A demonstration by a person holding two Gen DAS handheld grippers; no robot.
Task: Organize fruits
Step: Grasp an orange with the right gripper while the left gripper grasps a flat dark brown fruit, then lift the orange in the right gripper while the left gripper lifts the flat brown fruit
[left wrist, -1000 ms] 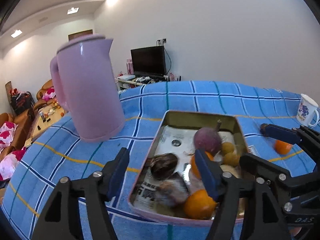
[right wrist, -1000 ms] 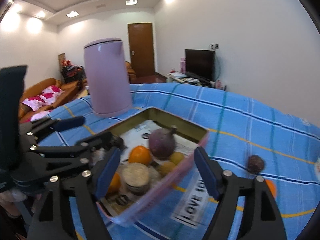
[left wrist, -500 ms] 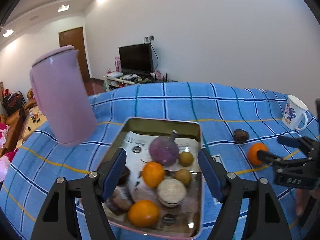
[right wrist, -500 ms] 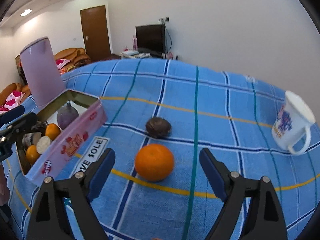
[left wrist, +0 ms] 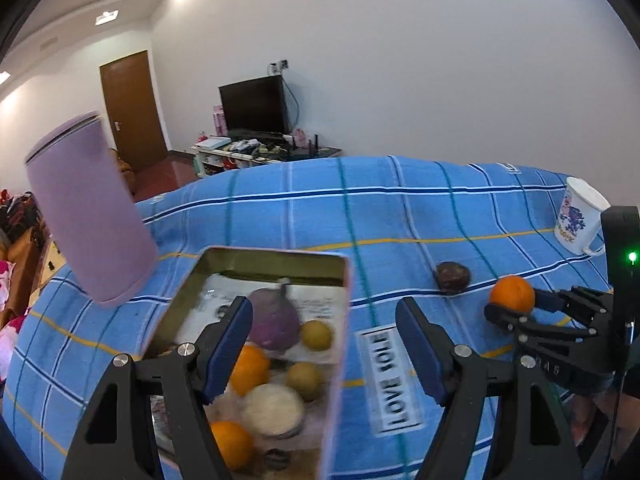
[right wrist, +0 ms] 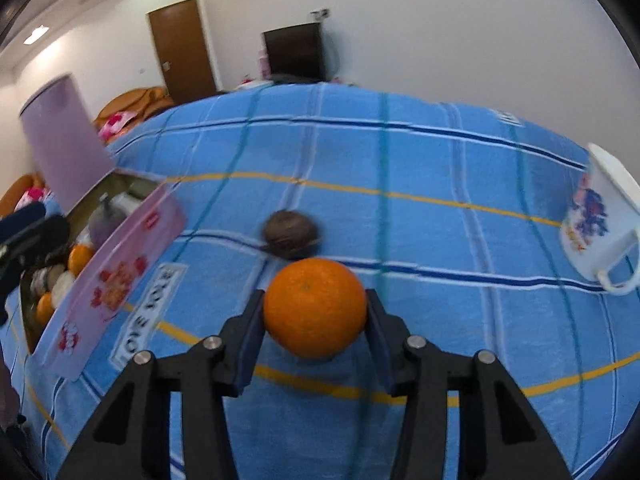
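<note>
Right gripper (right wrist: 315,344) jaws closing on orange (right wrist: 315,307), pads touching. Dark fruit (right wrist: 290,231) at 12 o'clock. Left gripper (left wrist: 324,330) jaws apart over tin (left wrist: 276,257).

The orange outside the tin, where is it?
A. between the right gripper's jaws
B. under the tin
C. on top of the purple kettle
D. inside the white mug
A: the orange sits between the closing jaws of the right gripper, whose pads already touch its two sides.

Round orange (right wrist: 315,307) sits between closing jaws, near the dark passionfruit (right wrist: 291,233).
</note>
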